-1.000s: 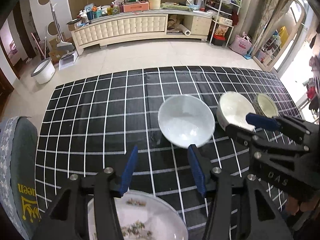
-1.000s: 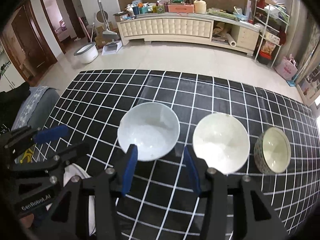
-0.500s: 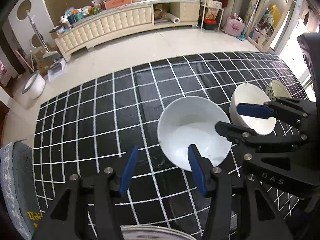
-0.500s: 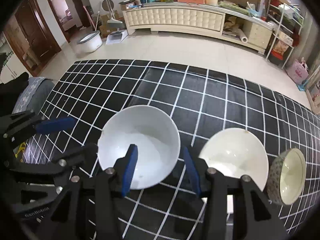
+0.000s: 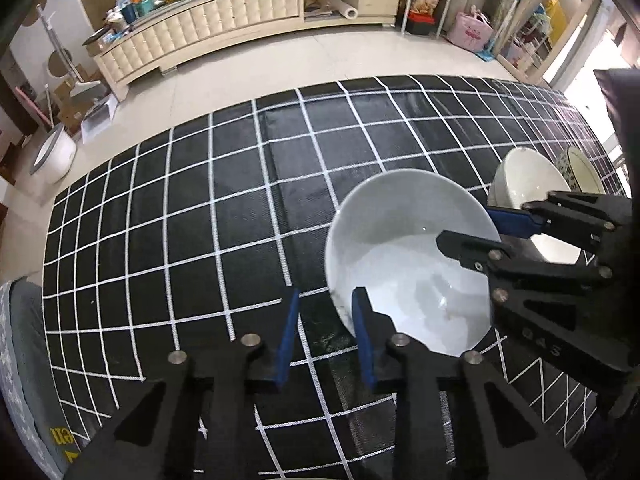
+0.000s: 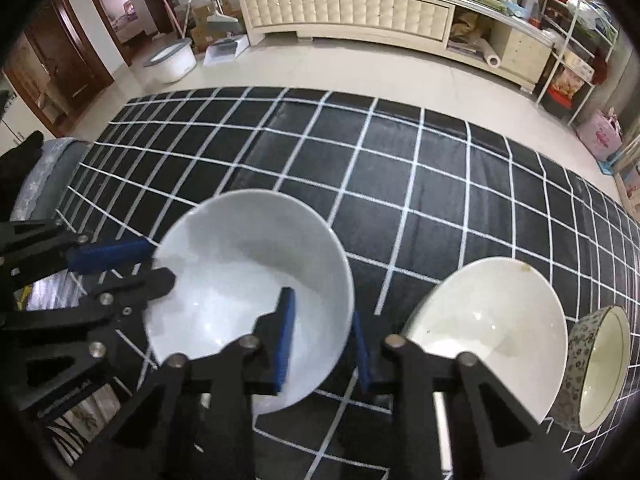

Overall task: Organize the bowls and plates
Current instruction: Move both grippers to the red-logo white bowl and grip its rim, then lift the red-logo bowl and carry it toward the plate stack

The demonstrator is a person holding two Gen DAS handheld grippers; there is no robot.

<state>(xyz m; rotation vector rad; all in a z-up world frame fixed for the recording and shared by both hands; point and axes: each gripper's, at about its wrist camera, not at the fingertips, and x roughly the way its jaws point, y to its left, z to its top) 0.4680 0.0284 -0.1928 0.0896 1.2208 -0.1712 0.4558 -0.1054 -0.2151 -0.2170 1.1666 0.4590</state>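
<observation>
A large white bowl (image 5: pixel 408 256) (image 6: pixel 248 280) sits on the black grid tablecloth (image 5: pixel 200 208). My left gripper (image 5: pixel 325 334) is open and straddles the bowl's left rim, one pad inside and one outside. My right gripper (image 6: pixel 322 340) is open and straddles the bowl's right rim the same way. A second, cream bowl (image 6: pixel 488 328) (image 5: pixel 528 184) stands to the right. A small patterned bowl (image 6: pixel 600 364) (image 5: pixel 580 168) stands further right. A patterned plate (image 6: pixel 76 420) shows at the lower left under my left gripper.
A grey padded chair (image 5: pixel 20 360) stands at the table's left edge. Beyond the table's far edge is tiled floor with a long cream cabinet (image 6: pixel 352 12) and a white basin (image 6: pixel 172 60).
Both grippers have moved forward and down onto the large white bowl, one at each side of its rim. Their jaws have narrowed. The patterned plate has dropped out of the left wrist view.
</observation>
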